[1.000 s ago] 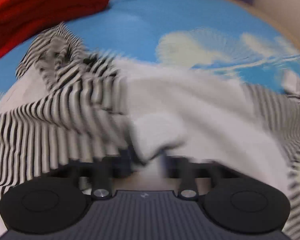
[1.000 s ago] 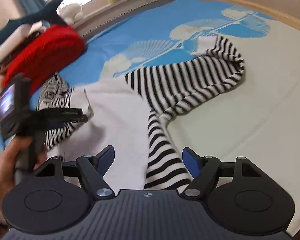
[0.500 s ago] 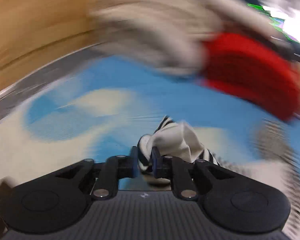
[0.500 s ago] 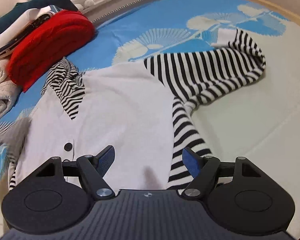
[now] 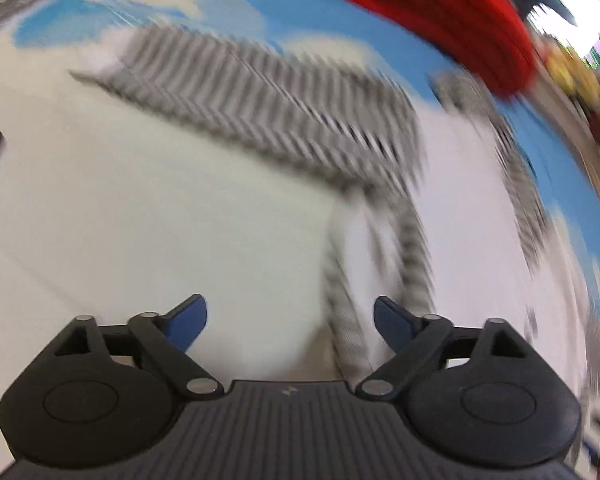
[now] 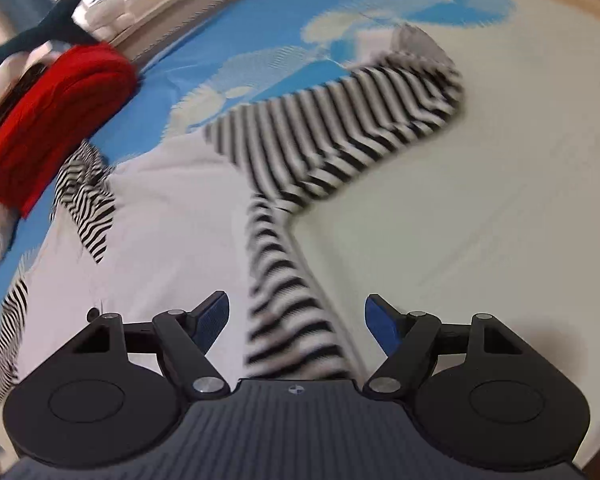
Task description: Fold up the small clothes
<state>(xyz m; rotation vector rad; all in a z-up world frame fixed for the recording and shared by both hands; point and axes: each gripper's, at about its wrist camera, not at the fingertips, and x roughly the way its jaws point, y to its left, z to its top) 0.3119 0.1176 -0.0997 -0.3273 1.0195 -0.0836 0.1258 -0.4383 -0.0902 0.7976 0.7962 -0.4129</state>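
Shirt (image 6: 168,236) is lying spread on bed (image 6: 480,208). Left tongs (image 5: 290,318) are opening, empty; right tongs (image 6: 297,318) are gaping over striped sleeve (image 6: 340,128), gripping nothing. Next, likely: pinching sleeve, folding inward.

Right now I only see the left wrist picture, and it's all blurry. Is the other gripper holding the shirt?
Observer: No. The right gripper is open. A striped part of the shirt lies between its fingers, not pinched.
Operator: What's behind the red pile?
Observer: A toy shark, up by the window.
Operator: Does the shirt have buttons?
Observer: One dark button shows on the white front, near that gripper's left finger.
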